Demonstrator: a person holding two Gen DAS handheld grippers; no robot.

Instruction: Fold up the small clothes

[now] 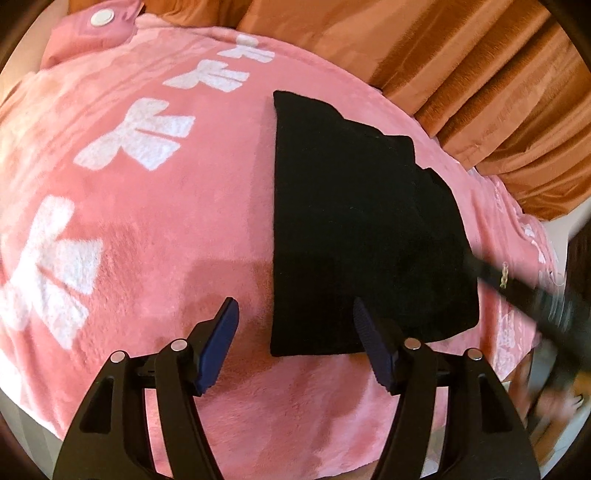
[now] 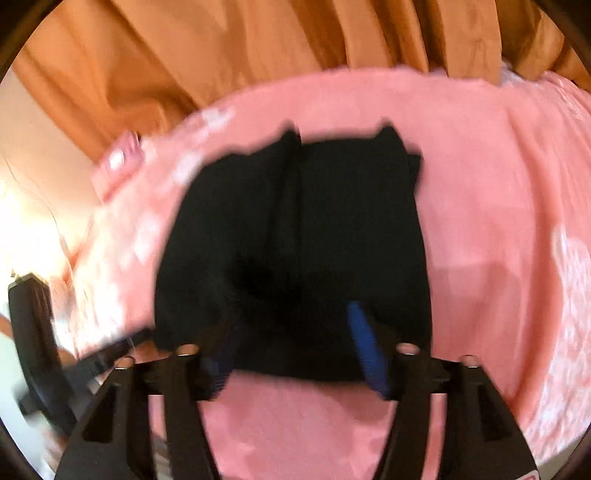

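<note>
A small black garment (image 1: 362, 229) lies folded flat on a pink fleece blanket (image 1: 166, 229); it also shows in the right wrist view (image 2: 303, 251), blurred. My left gripper (image 1: 295, 314) is open and empty, hovering over the garment's near left corner, with its right finger over the cloth and its left finger over the blanket. My right gripper (image 2: 291, 332) is open and empty above the garment's near edge. Its arm shows as a dark blur at the right in the left wrist view (image 1: 535, 295).
The pink blanket (image 2: 498, 221) has white bow prints (image 1: 140, 133) and a pink flap with a white snap (image 1: 103, 16). Orange curtains (image 1: 480, 74) hang behind it, also in the right wrist view (image 2: 258, 44). The blanket's edge drops off near me.
</note>
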